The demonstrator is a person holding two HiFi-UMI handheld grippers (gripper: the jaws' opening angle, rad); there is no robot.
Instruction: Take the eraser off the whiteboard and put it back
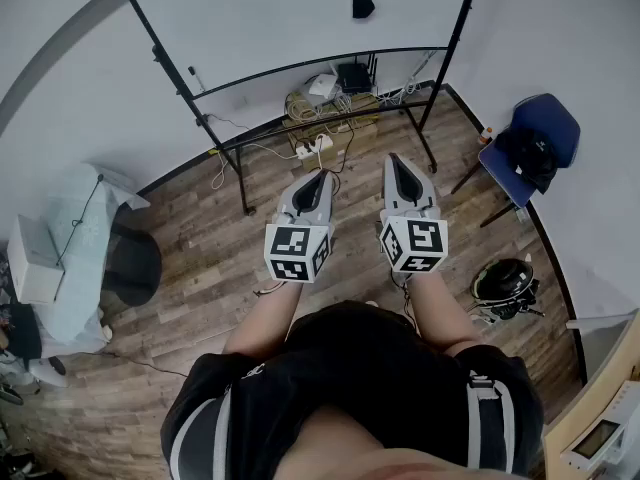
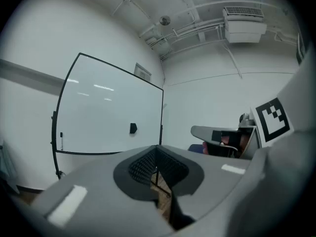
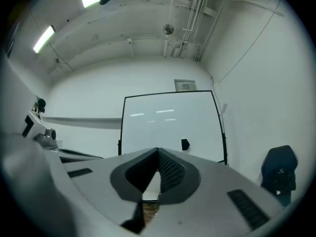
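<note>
A small black eraser (image 1: 362,6) sticks to the whiteboard (image 1: 280,18) on its black stand, far ahead of both grippers. My left gripper (image 1: 322,174) and right gripper (image 1: 393,158) are held side by side at chest height, pointing level toward the board, well short of it. Both are shut with nothing between the jaws. In the left gripper view the eraser (image 2: 133,128) sits right of centre on the whiteboard (image 2: 98,117), above my left gripper (image 2: 157,153). In the right gripper view the eraser (image 3: 185,144) shows low on the whiteboard (image 3: 170,125), just right of my right gripper (image 3: 158,155).
Cables, power strips and small boxes (image 1: 325,103) lie on the floor under the board's stand. A blue chair with a black bag (image 1: 530,148) stands at the right wall, a helmet (image 1: 503,283) on the floor near it. A cloth-covered table (image 1: 70,248) and a dark round stool (image 1: 135,266) are at the left.
</note>
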